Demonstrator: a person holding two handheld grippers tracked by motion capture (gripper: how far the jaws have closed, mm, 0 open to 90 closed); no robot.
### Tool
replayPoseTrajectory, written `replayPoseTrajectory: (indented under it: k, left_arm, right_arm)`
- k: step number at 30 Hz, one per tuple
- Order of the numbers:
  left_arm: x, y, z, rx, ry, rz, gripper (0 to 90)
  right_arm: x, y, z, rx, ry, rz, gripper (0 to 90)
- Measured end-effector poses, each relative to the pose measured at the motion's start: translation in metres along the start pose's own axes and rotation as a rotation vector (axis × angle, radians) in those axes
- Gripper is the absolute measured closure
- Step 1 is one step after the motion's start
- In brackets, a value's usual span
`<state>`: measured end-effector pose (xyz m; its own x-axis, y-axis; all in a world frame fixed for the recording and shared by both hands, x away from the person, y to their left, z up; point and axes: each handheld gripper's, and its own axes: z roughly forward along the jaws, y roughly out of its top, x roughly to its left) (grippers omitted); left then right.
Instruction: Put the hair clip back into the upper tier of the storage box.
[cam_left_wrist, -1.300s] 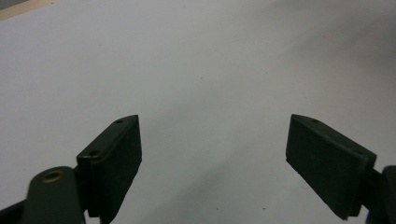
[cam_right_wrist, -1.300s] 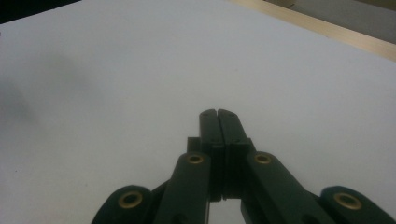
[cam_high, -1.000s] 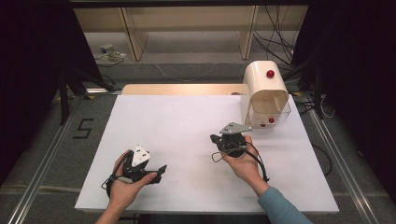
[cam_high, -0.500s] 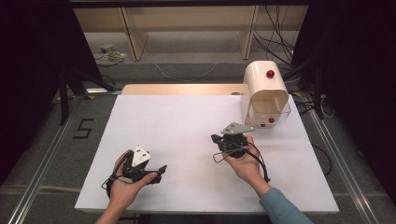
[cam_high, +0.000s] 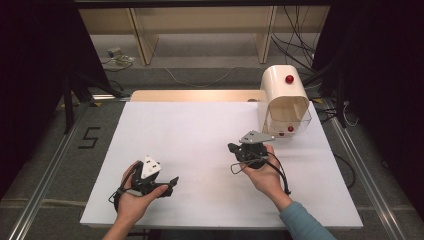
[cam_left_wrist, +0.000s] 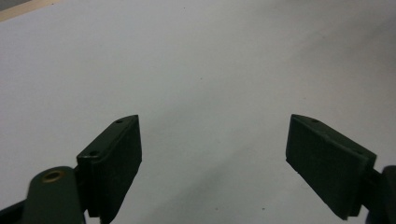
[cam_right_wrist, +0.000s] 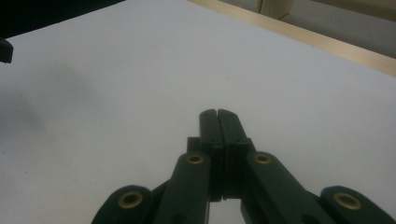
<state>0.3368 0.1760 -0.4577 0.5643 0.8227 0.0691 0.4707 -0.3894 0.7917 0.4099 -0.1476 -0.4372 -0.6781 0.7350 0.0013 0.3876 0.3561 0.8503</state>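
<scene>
Meanwhile, left claw (cam_left_wrist: 212, 158) gapes wide over the white table (cam_high: 200, 130); right claw (cam_right_wrist: 218, 114) is pressed closed, empty.

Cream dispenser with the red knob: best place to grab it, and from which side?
Probably the rounded cream top of the dispenser, jaws across its flat side walls, coming from the table's open near side. The clear tray at its front looks flimsy. The right gripper is nearest but shut; it must open first.

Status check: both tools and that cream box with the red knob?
Left tool open, empty, over bare white table. Right tool shut, empty. Cream box at the far right corner, untouched. Nothing in between.
</scene>
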Motion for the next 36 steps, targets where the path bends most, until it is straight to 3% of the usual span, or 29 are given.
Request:
replayPoseTrajectory:
  k: [36]
  left_arm:
    - [0.000, 0.000, 0.000, 0.001, 0.001, 0.000, 18.4]
  right_arm:
    - [-0.009, 0.003, -0.013, -0.034, -0.015, 0.017, 90.0]
